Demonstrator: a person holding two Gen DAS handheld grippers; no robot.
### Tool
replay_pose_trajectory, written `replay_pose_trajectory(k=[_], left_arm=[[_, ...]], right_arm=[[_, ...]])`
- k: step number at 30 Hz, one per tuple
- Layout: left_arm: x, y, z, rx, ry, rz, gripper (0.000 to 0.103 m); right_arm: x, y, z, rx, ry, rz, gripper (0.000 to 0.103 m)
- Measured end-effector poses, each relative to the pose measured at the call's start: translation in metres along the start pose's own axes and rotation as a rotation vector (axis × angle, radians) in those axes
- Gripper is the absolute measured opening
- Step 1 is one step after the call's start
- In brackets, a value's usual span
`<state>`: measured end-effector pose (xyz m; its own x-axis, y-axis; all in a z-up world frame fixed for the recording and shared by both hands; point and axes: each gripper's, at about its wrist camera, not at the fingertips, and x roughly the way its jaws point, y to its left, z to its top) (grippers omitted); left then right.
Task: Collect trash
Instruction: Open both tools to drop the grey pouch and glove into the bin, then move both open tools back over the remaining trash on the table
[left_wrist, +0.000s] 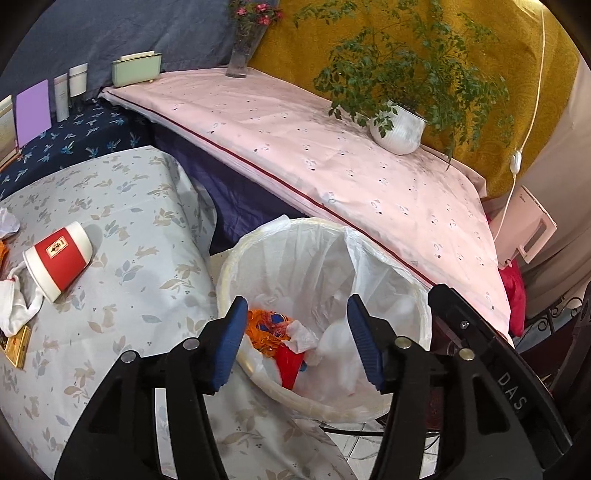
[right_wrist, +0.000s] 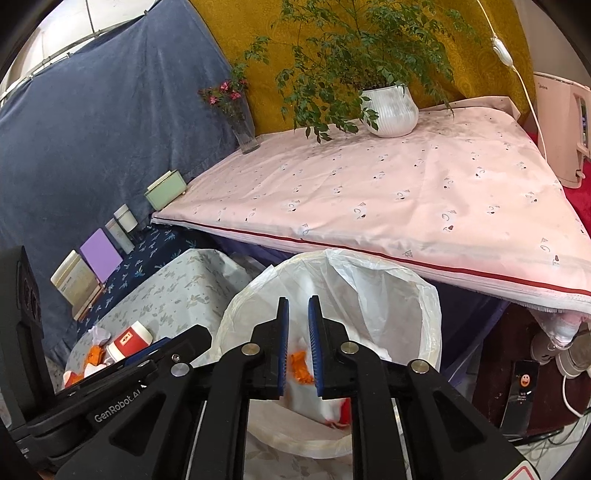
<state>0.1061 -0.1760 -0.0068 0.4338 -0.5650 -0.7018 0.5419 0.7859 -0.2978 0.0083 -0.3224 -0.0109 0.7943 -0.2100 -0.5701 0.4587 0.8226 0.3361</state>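
A round trash bin (left_wrist: 406, 295) lined with a white bag stands between two tables; it also shows in the right wrist view (right_wrist: 424, 306). Orange and red trash (left_wrist: 273, 332) lies inside it. My left gripper (left_wrist: 297, 343) is open and empty above the bin's near side. My right gripper (right_wrist: 298, 347) hangs over the bin with its jaws a narrow gap apart and nothing between them. A red and white paper cup (left_wrist: 59, 258) lies on its side on the leaf-print table (left_wrist: 140, 295), with white crumpled paper (left_wrist: 14, 306) and orange scraps beside it.
A pink-clothed table (left_wrist: 332, 155) carries a potted plant (left_wrist: 399, 129), a flower vase (left_wrist: 240, 55) and a green box (left_wrist: 136, 70). Bottles and a purple card (left_wrist: 33, 110) stand on the dark blue cloth at left. A white appliance (right_wrist: 561, 129) stands at right.
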Motion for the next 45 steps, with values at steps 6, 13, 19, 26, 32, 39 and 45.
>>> replay_pose_trajectory(k=[6,13,19,26,32,39,45], left_arm=[[-0.008,0.016,-0.002,-0.036,-0.014,0.022,0.054],[-0.026,0.038,-0.006,-0.087,-0.044,0.057,0.059],[-0.046,0.064,-0.012,-0.138,-0.069,0.089,0.060],[-0.068,0.099,-0.019,-0.205,-0.095,0.133,0.060],[-0.090,0.134,-0.029,-0.263,-0.124,0.182,0.068],[-0.117,0.184,-0.046,-0.352,-0.148,0.246,0.068],[-0.143,0.227,-0.060,-0.421,-0.181,0.325,0.076]], right_arm=[[-0.003,0.011,-0.001,-0.015,-0.004,0.012,0.023],[-0.007,0.033,-0.005,-0.049,-0.005,0.037,0.030],[-0.011,0.057,-0.010,-0.086,0.001,0.069,0.030],[-0.012,0.093,-0.022,-0.145,0.024,0.116,0.034],[-0.011,0.127,-0.034,-0.199,0.045,0.158,0.038],[-0.009,0.170,-0.052,-0.266,0.078,0.207,0.044],[-0.003,0.208,-0.071,-0.322,0.115,0.253,0.045]])
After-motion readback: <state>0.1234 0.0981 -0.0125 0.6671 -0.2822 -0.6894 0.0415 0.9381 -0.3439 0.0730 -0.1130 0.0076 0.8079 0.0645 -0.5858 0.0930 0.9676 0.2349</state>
